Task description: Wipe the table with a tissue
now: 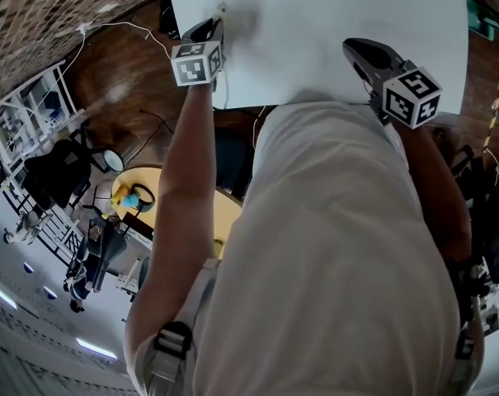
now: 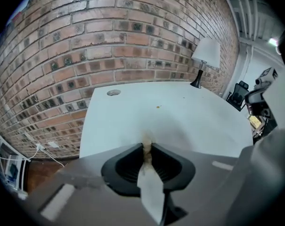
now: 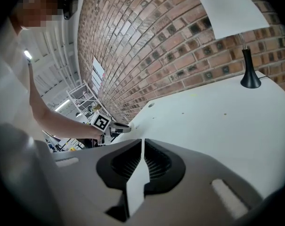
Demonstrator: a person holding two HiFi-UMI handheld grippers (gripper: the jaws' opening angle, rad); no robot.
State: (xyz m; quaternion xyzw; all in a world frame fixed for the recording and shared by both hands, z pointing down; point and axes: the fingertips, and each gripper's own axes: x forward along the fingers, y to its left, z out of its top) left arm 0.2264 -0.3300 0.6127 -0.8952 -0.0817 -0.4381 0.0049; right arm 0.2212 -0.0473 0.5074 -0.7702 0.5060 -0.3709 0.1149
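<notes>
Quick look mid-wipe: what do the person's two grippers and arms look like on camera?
The left gripper and the right gripper both have dark jaws and carry a white cube with black square markers. In the gripper views, the bodies are grey with black ribbed pads. The person wears a white short-sleeved shirt, forearms bare, plus grey shoulder straps with black buckles.

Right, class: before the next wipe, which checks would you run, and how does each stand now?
1. Tissue pinched in left gripper: ok.
2. Tissue pressed on table: cannot tell.
3. Tissue clean: not ok, its tip is stained brown.
4. Table spotless: not ok, an orange speck lies ahead.
5. Right gripper shut, empty, away from the left: ok.
6. Lamp clear of the path: ok, it stands at the far edge.
</notes>
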